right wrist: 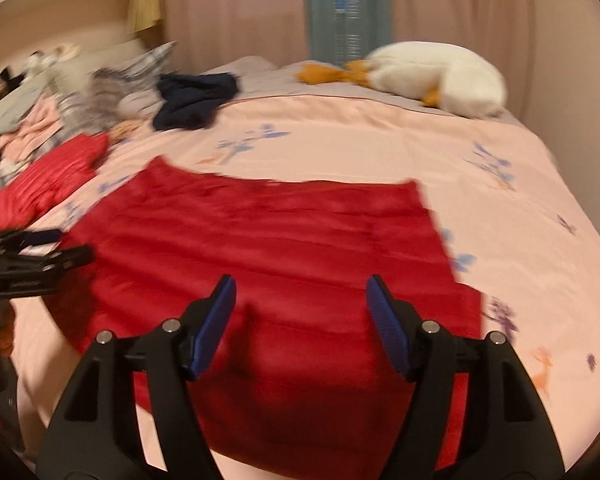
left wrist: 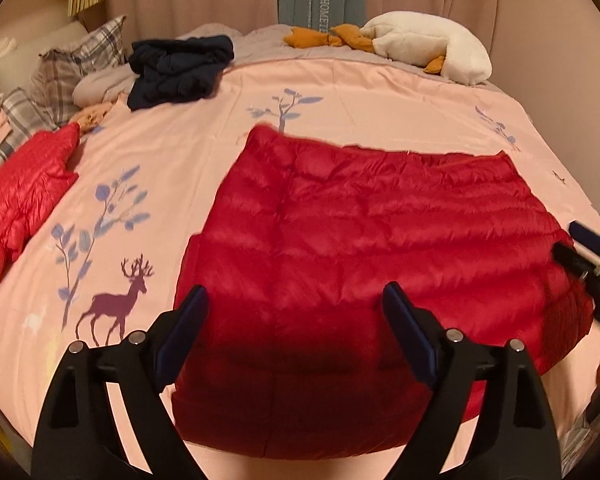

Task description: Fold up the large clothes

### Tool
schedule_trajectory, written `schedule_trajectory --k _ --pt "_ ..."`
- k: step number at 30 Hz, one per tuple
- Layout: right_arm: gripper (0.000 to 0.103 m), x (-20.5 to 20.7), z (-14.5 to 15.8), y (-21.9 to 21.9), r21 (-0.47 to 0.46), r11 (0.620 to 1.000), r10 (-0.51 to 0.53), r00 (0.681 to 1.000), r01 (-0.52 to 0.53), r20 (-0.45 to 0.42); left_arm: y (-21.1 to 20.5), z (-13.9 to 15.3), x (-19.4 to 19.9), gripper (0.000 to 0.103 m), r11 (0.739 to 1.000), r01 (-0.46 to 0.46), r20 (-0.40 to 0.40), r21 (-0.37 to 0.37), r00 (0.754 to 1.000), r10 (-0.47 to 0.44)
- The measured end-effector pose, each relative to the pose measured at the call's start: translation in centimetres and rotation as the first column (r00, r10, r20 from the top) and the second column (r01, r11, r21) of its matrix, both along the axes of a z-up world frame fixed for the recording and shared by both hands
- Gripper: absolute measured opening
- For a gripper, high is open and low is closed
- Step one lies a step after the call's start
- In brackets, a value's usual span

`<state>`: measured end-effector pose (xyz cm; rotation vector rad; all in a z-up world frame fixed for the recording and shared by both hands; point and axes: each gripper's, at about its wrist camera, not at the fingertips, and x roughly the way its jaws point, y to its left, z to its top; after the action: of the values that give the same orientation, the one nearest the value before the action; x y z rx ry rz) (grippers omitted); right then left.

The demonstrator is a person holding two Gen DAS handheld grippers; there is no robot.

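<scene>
A dark red quilted down jacket (left wrist: 360, 240) (right wrist: 268, 248) lies flat on the pink bedspread (left wrist: 172, 152), folded into a rough rectangle. My left gripper (left wrist: 296, 292) hovers over the jacket's near left part, open, with nothing between its blue pads. My right gripper (right wrist: 300, 282) hangs over the near right part, also open and empty; this view is blurred. In the left wrist view the right gripper (left wrist: 568, 238) shows at the jacket's right edge. In the right wrist view the left gripper (right wrist: 74, 245) shows at its left edge.
A lighter red puffer jacket (left wrist: 24, 192) (right wrist: 48, 184) lies at the bed's left side. A crumpled navy garment (left wrist: 180, 68) and plaid pillows (left wrist: 80, 60) sit at the far left. A white goose plush (left wrist: 432, 44) lies at the far right before curtains.
</scene>
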<state>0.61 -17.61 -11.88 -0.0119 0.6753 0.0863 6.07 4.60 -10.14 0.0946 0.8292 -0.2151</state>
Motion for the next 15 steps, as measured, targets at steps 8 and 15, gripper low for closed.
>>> schedule_trajectory --k 8,15 --pt "0.069 1.4 -0.4 3.5 0.033 0.996 0.088 0.996 -0.088 -0.011 -1.6 1.5 -0.3 0.089 0.998 0.057 0.051 -0.002 0.997 -0.057" --pt "0.069 2.1 -0.2 3.7 0.048 0.994 0.094 0.996 -0.094 -0.008 -3.6 1.1 -0.3 0.088 0.996 0.092 0.058 0.02 0.994 -0.093"
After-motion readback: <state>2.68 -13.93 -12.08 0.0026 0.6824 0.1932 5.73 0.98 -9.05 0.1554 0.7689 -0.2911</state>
